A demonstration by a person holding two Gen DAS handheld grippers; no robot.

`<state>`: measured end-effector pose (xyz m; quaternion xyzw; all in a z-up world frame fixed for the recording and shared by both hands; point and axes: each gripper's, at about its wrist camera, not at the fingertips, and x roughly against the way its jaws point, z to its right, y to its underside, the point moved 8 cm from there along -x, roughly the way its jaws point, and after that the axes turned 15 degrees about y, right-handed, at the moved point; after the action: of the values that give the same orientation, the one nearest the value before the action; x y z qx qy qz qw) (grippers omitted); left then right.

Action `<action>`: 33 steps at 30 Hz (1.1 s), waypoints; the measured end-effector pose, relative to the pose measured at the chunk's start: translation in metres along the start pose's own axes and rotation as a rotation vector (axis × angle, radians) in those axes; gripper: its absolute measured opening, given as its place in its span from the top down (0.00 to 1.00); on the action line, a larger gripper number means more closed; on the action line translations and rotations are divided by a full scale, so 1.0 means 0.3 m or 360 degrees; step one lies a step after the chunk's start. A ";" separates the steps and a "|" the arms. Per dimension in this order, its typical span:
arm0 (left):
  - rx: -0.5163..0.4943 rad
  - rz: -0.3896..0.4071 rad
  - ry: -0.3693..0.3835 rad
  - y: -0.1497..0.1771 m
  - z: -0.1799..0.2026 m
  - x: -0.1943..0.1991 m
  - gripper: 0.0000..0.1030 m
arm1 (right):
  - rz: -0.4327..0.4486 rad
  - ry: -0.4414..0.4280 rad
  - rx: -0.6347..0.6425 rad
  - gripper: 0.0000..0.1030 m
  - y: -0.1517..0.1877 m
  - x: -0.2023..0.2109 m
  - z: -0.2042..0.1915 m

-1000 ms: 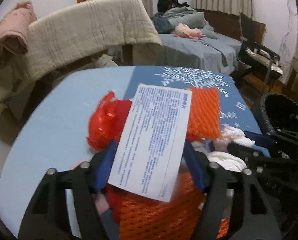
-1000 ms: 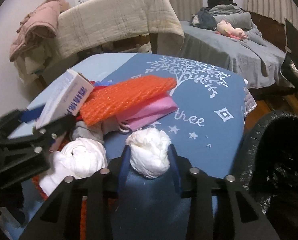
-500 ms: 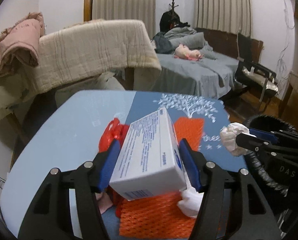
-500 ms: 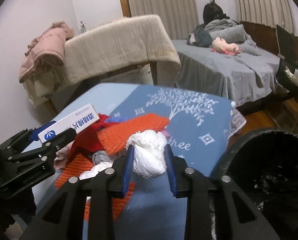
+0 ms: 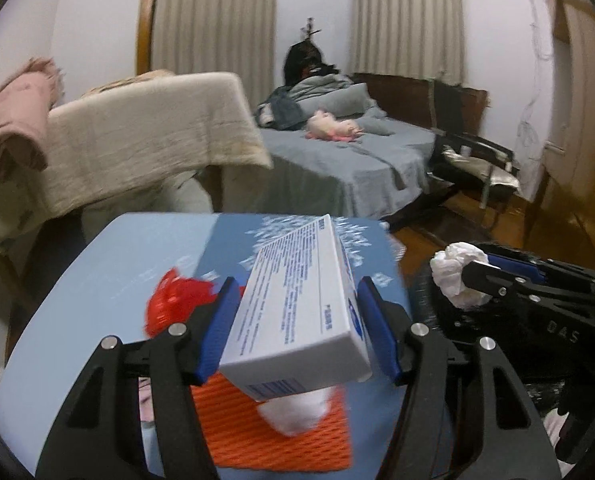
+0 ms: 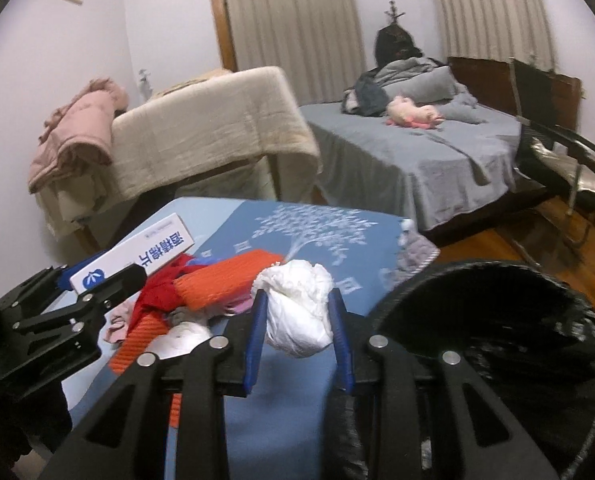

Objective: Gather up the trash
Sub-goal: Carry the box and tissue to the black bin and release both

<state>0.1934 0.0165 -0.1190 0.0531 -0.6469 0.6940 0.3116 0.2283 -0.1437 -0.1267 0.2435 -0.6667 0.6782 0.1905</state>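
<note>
Right now we see the left claw (image 5: 297, 316) clamped on a white box (image 5: 297, 312), the right claw (image 6: 297, 320) clamped on a tissue wad (image 6: 297, 308); black-lined bin (image 6: 497, 344) lower right, contents unclear; remaining trash (image 6: 217, 280) on the counter (image 6: 337, 232).

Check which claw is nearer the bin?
Right. The right claw, shut on a tissue wad, is beside the bin rim; the left claw, holding the box, is farther, over the table.

Your left gripper (image 5: 297, 328) clamps white box (image 5: 297, 320), lifted above table (image 5: 77, 300). Right gripper (image 5: 473, 276) at 3 o'clock pinches tissue wad (image 5: 455, 276). Orange mesh (image 5: 273, 432) lies at 6 o'clock.
</note>
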 end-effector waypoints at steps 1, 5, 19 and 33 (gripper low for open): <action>-0.0013 -0.0002 0.0021 -0.003 0.021 -0.008 0.43 | 0.0003 0.0026 -0.0016 0.70 0.000 0.008 0.031; -0.0059 -0.0029 0.0139 -0.003 0.139 -0.060 0.43 | 0.0000 0.0131 -0.0066 0.70 0.012 0.024 0.146; -0.0209 -0.0140 0.0484 0.020 0.531 -0.293 0.41 | -0.0058 0.0482 -0.0238 0.65 0.117 0.078 0.526; -0.0158 -0.0156 0.0330 0.044 0.396 -0.234 0.12 | 0.0029 0.0572 -0.0295 0.05 0.121 0.115 0.568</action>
<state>0.2039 -0.1192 -0.1454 -0.0030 -0.6414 0.6468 0.4127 0.1921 -0.3172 -0.1374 0.0938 -0.6838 0.6481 0.3220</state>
